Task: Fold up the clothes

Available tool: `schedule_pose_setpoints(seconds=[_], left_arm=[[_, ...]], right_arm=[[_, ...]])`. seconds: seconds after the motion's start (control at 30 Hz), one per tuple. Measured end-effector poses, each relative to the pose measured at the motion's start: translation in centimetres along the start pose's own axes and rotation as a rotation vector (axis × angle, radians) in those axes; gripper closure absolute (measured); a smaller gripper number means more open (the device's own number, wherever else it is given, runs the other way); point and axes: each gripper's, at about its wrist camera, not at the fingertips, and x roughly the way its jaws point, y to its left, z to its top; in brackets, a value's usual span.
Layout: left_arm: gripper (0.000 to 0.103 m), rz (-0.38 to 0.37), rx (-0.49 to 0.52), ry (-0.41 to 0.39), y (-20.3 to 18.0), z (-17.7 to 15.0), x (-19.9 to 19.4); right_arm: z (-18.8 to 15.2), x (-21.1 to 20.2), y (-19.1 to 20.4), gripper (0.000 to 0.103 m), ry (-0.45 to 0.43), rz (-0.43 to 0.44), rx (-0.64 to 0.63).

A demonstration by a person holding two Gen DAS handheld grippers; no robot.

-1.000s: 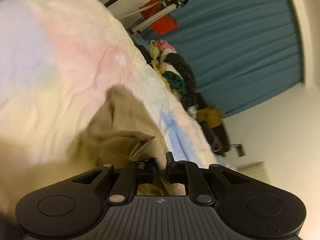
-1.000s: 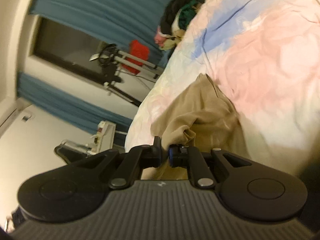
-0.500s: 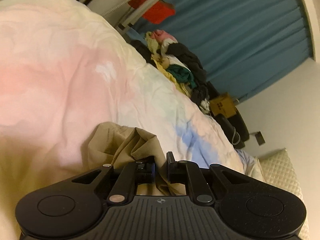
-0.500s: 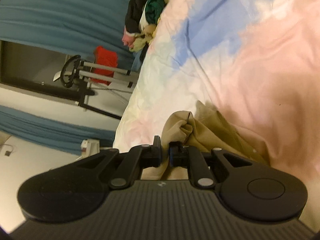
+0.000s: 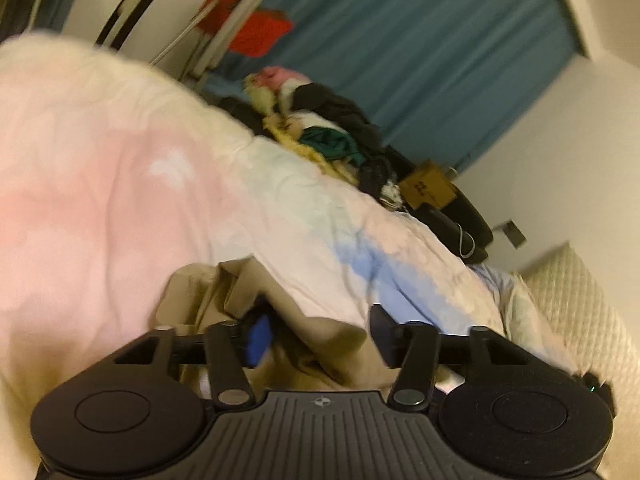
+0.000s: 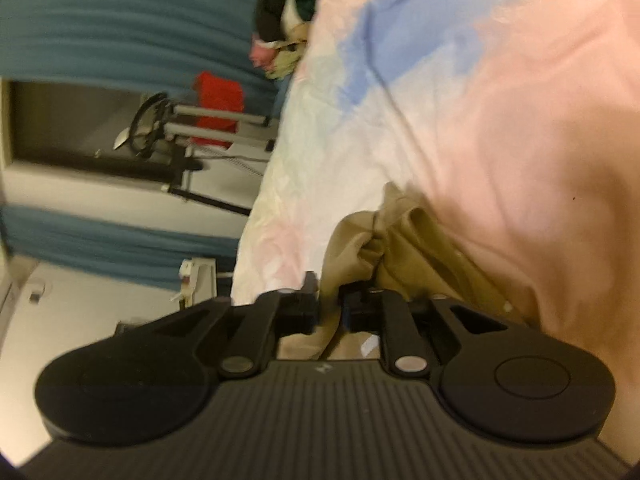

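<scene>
Tan garment (image 5: 304, 320) lies bunched on the pastel bedcover (image 5: 120, 200), right in front of our left gripper (image 5: 320, 332). Left jaws stand wide apart, holding nothing; crumpled tan fabric sits in the gap between them, and the blue pad of the left-hand finger (image 5: 258, 338) touches a fold.

In the right wrist view the same garment (image 6: 400, 248) is heaped just ahead of our right gripper (image 6: 329, 304). Its jaws are drawn in to a narrow gap with a tan strip running through it; looks pinched, though blur keeps us from being sure of firm contact.

Bedcover (image 6: 500, 120) spreads ahead and to the right of the right gripper, pink with a blue patch. Far ahead of the left gripper: pile of mixed clothes (image 5: 320, 132) at the bed's far edge, teal curtain (image 5: 420, 40) behind it, something red (image 5: 256, 32) on a metal rack up left. Quilted pillow (image 5: 572, 308) off to the right.
</scene>
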Motion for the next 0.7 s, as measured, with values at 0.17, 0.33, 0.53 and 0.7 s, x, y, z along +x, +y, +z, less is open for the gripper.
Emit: schedule_pose_setpoints(seconds=[0.17, 0.33, 0.53, 0.7], left_arm=[[0.021, 0.018, 0.109, -0.04, -2.2, -1.6, -2.3], [0.021, 0.139, 0.187, -0.015, -2.7, -3.3, -2.2], [0.021, 0.263, 0.261, 0.008, -1.8, -3.4, 1.0], [0.021, 0.333, 0.264, 0.048, 0.0, -3.3, 4.1]], right_arm=[[-1.6, -1.8, 2.8, 0.02, 0.015, 0.111, -0.108], [-4.1, -3.7, 6.6, 0.033, -0.039, 0.046, -0.417], [-4.2, -1.0, 6.4, 0.079, -0.051, -0.146, -0.604], [-4.0, 4.4, 5.5, 0.079, -0.081, -0.313, -0.758]])
